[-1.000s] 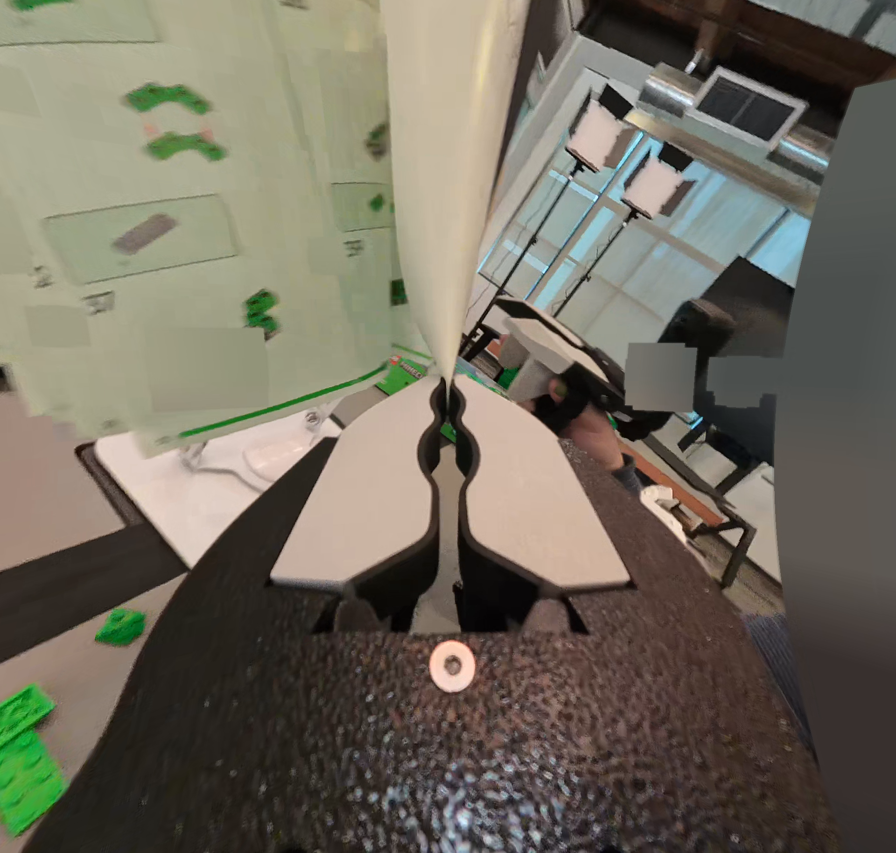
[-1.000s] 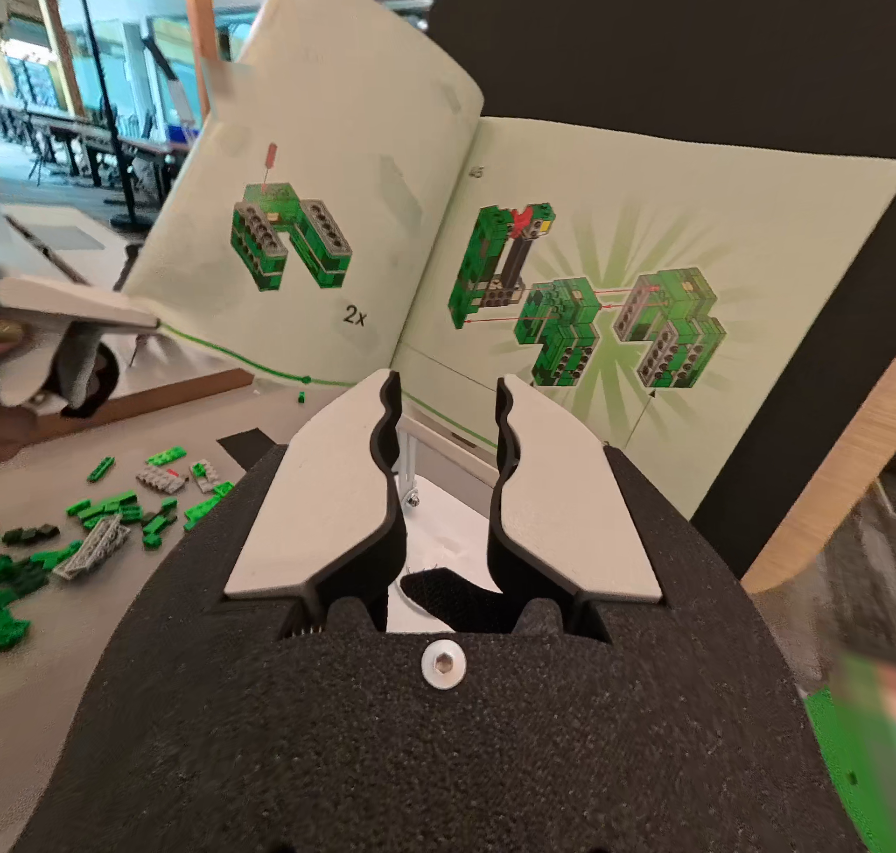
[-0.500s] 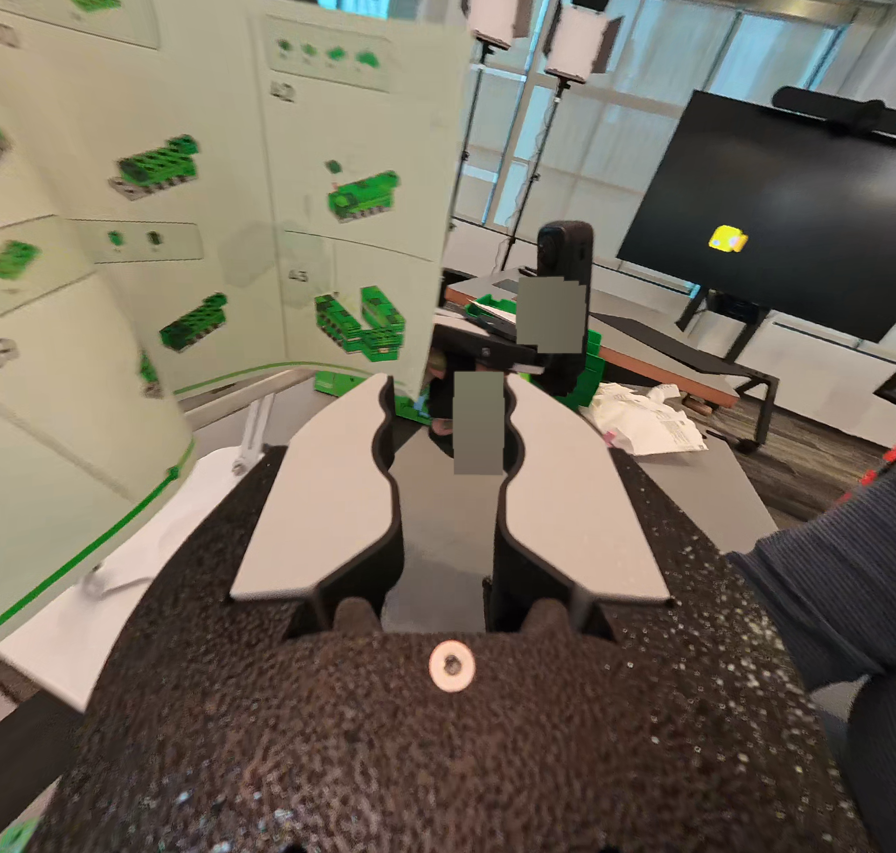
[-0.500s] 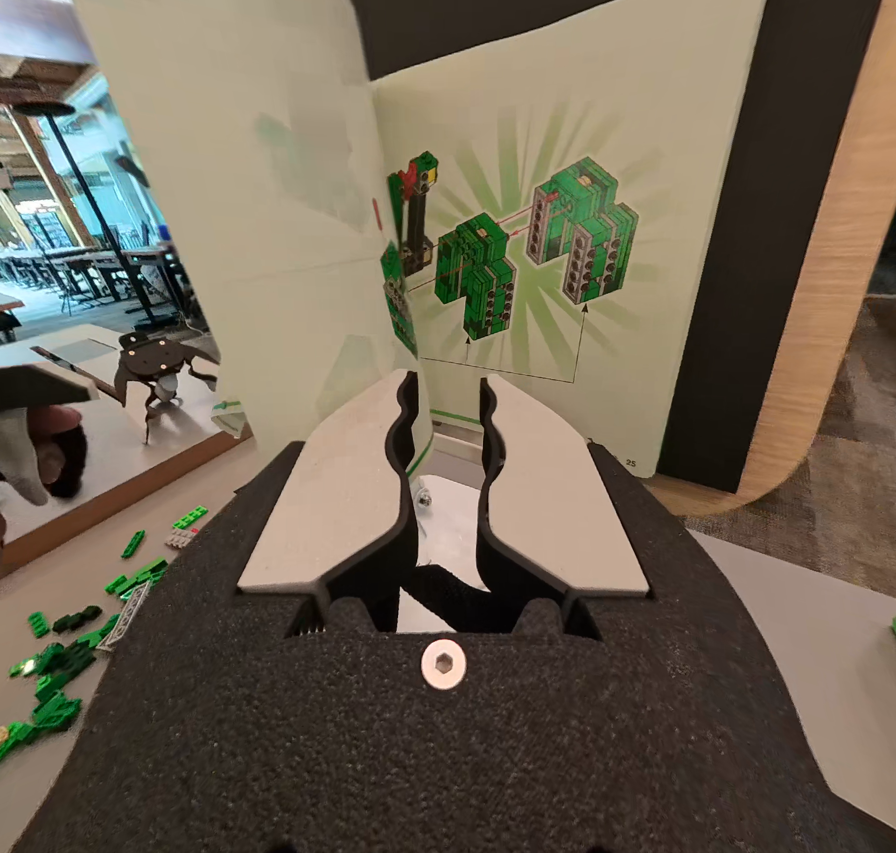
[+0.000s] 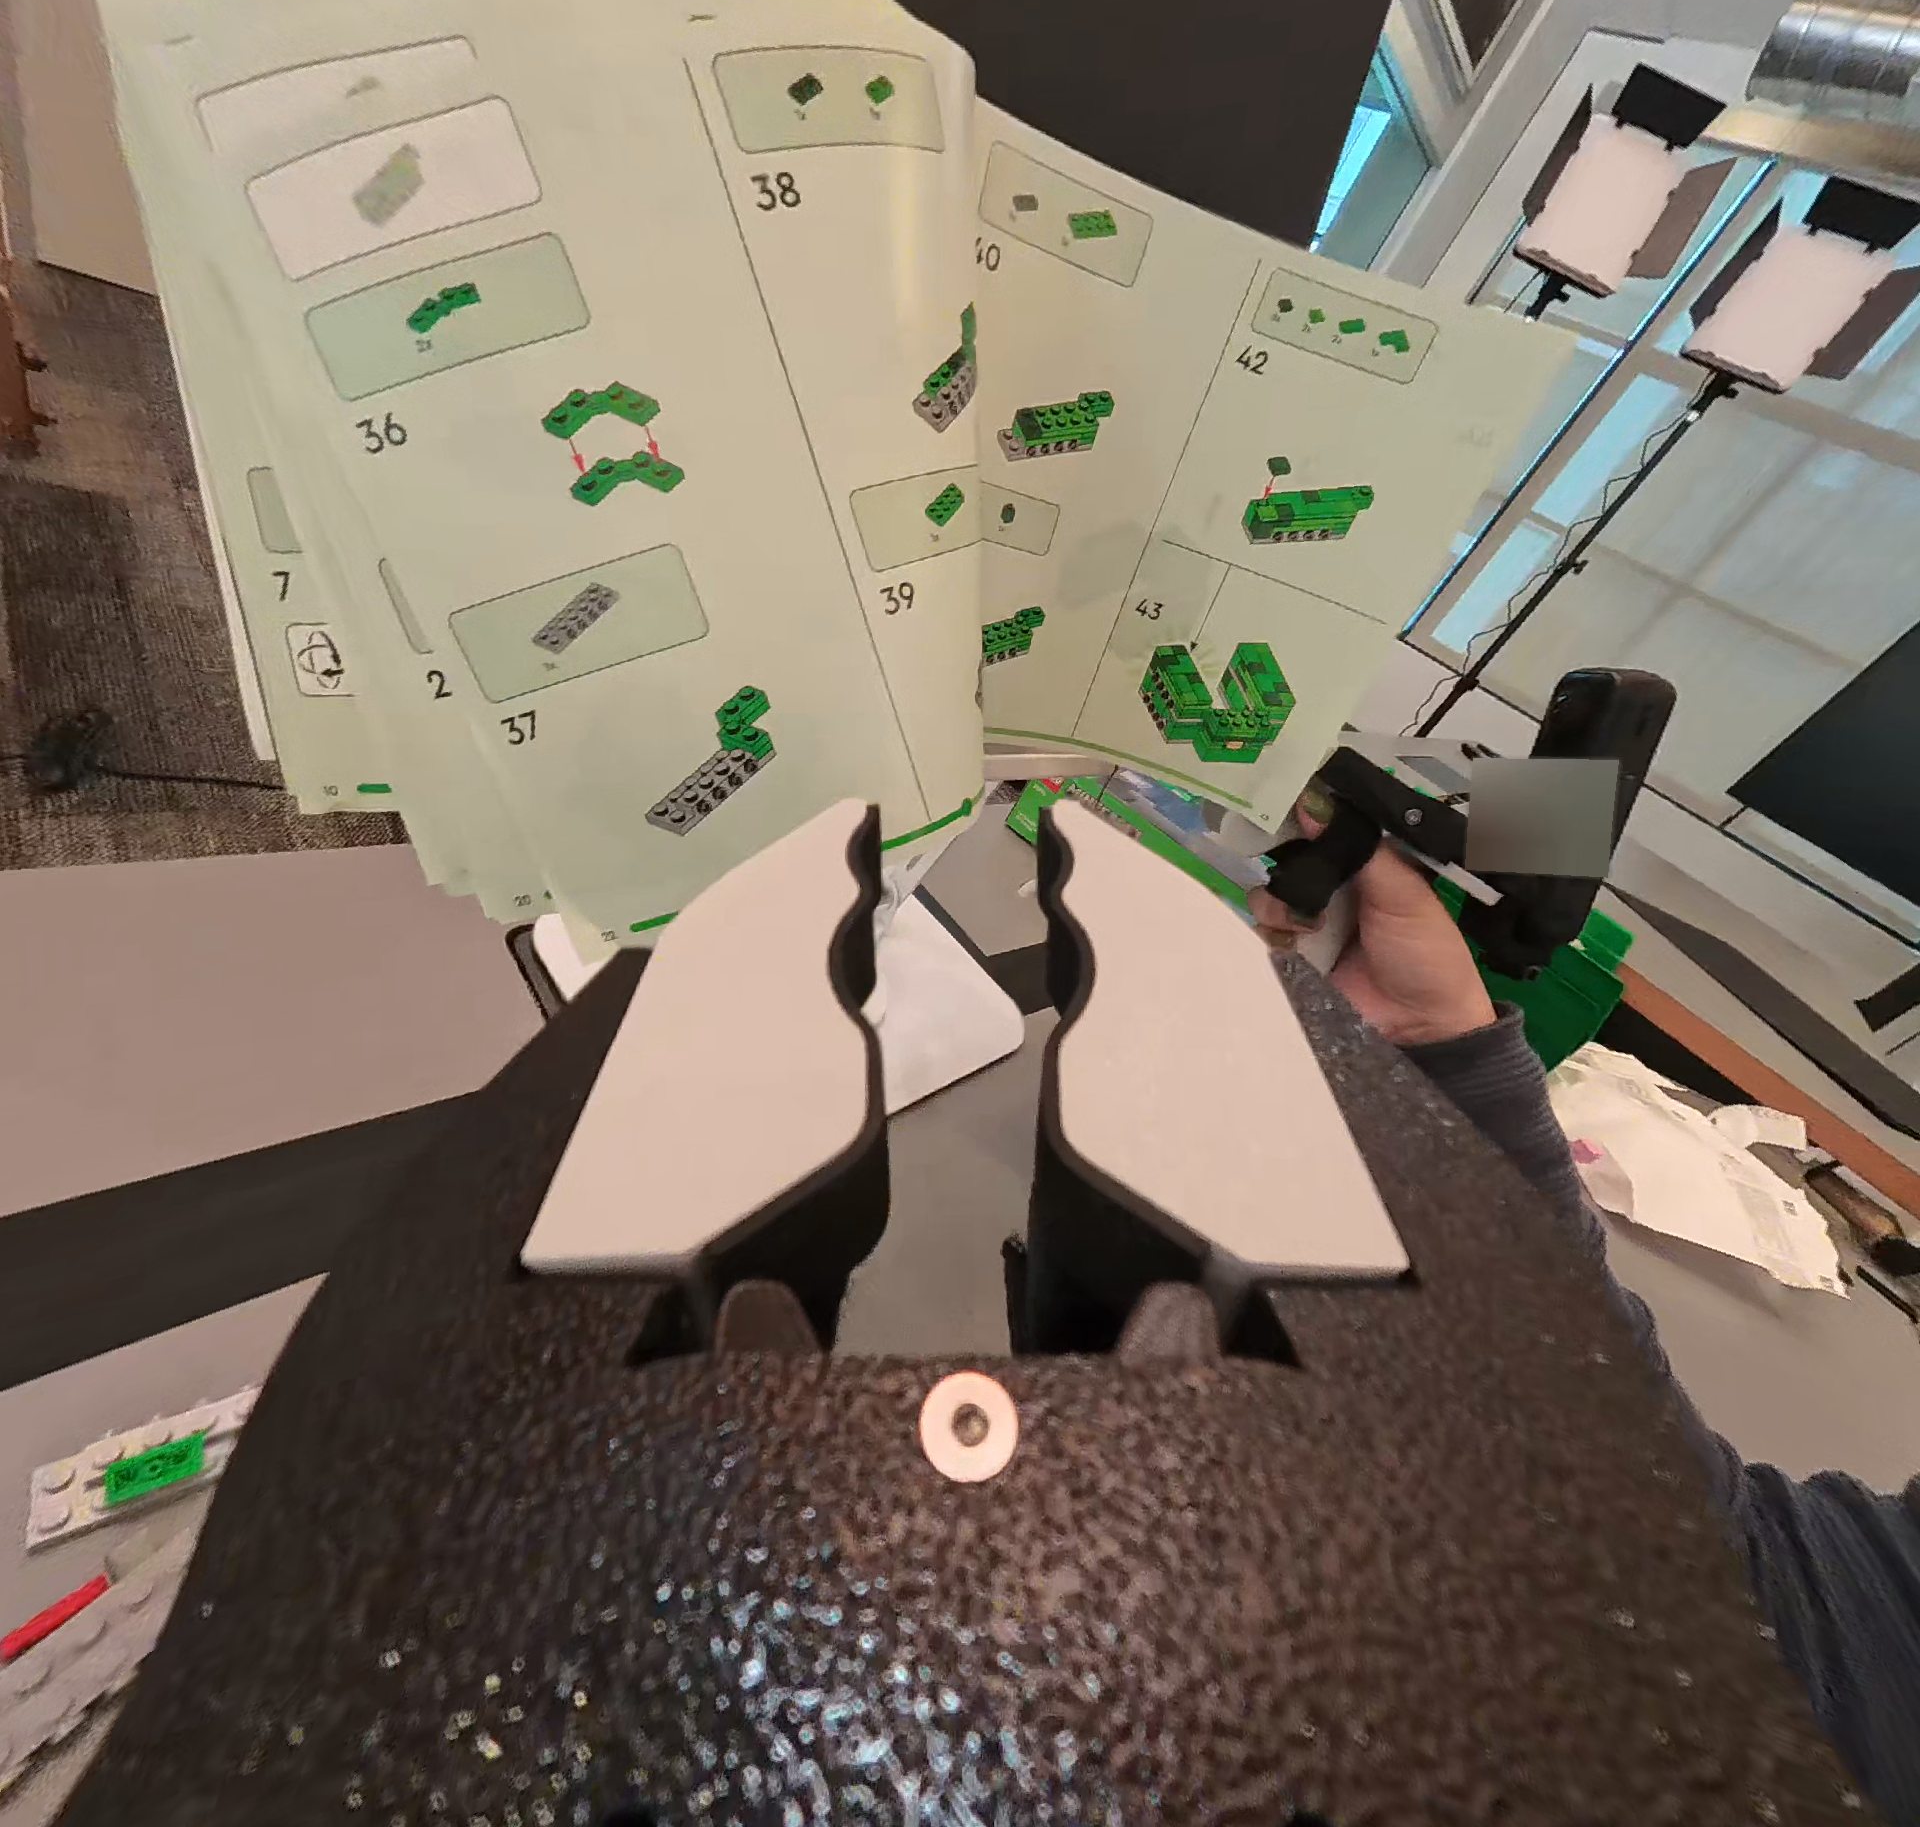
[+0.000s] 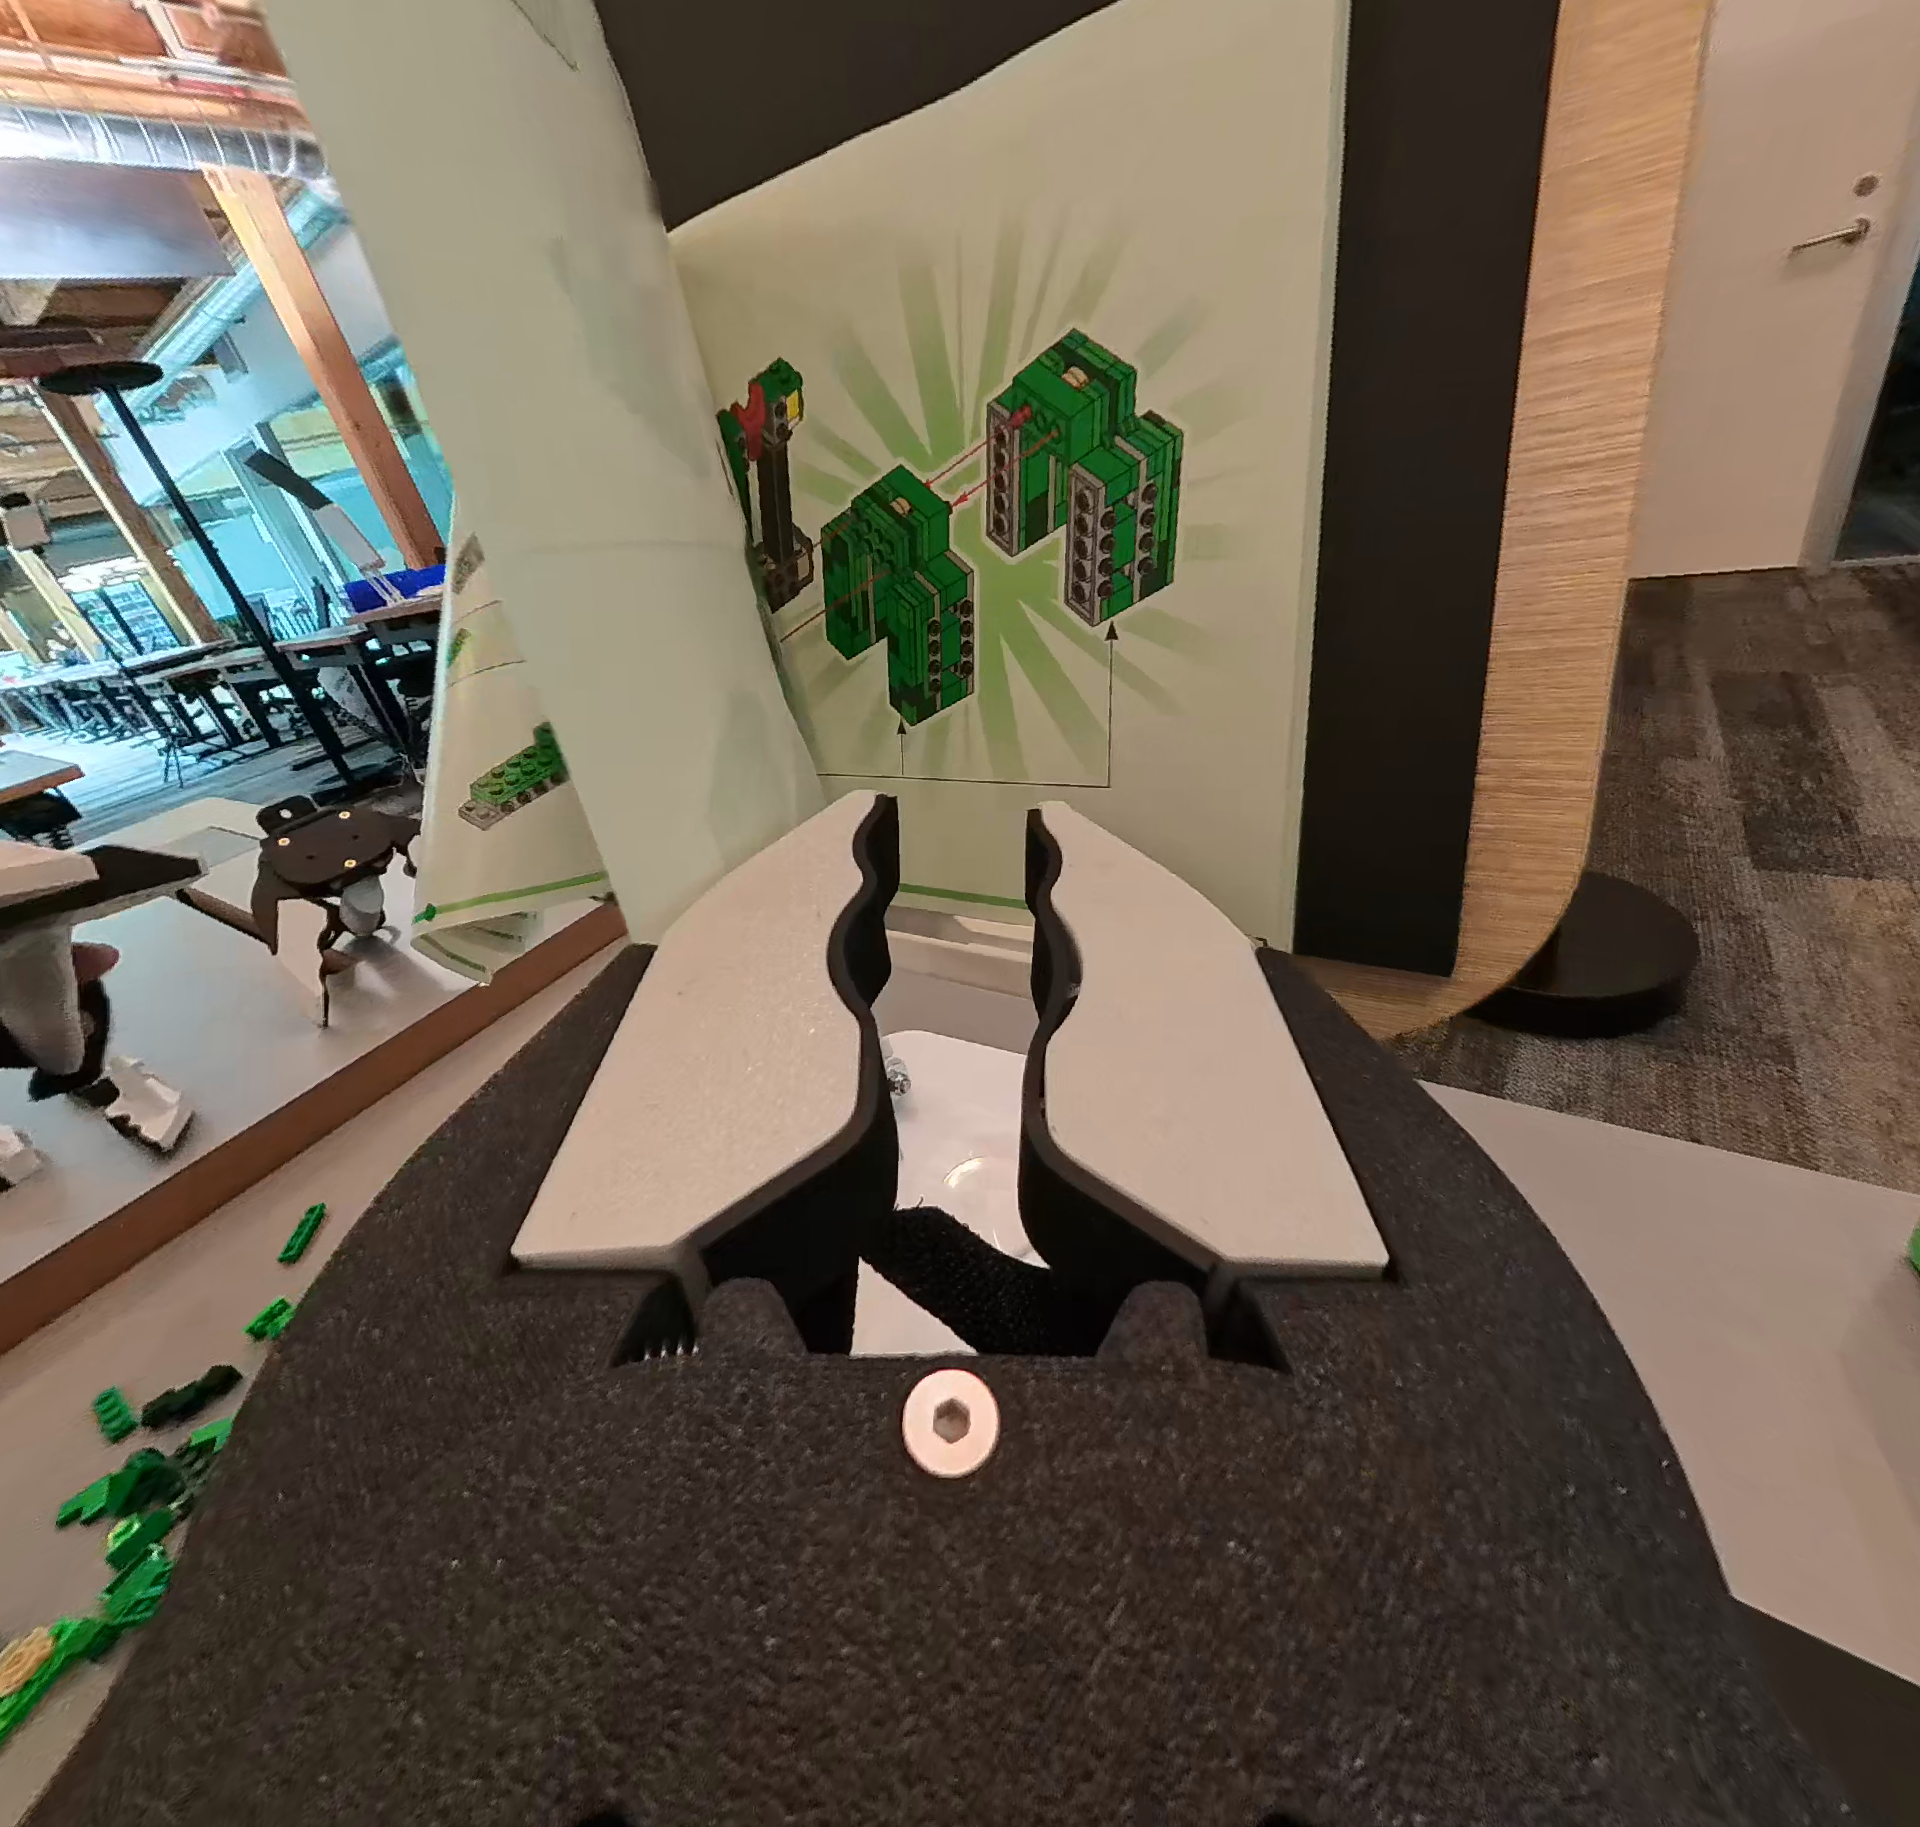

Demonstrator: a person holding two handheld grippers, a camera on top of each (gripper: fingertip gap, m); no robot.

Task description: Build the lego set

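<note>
The instruction booklet (image 5: 644, 427) stands upright on a white stand (image 5: 935, 1008), its pages fanned out and curling. My left gripper (image 5: 956, 832) is open and empty just in front of the booklet's lower edge. My right gripper (image 6: 961, 821) is open and empty, facing the booklet's right page (image 6: 1039, 551) with a green build pictured on it. A loose page (image 6: 540, 427) curls at its left. The right gripper in a hand (image 5: 1382, 842) shows at the right of the left wrist view. Loose green bricks (image 6: 135, 1486) lie on the table at lower left.
A grey plate with a green piece (image 5: 135, 1476) and a red piece (image 5: 52, 1621) lie at lower left. A green box (image 5: 1081, 811) sits behind the stand. Crumpled paper (image 5: 1714, 1185) lies at right. A curved wooden panel (image 6: 1558, 427) stands behind the booklet. The tips of one gripper are about 25 cm away from the tips of the other.
My left gripper, shut on a page edge one second ago, has opened and pulled back. The released pages have swung across and fanned out. My right gripper has shifted right toward the right page.
</note>
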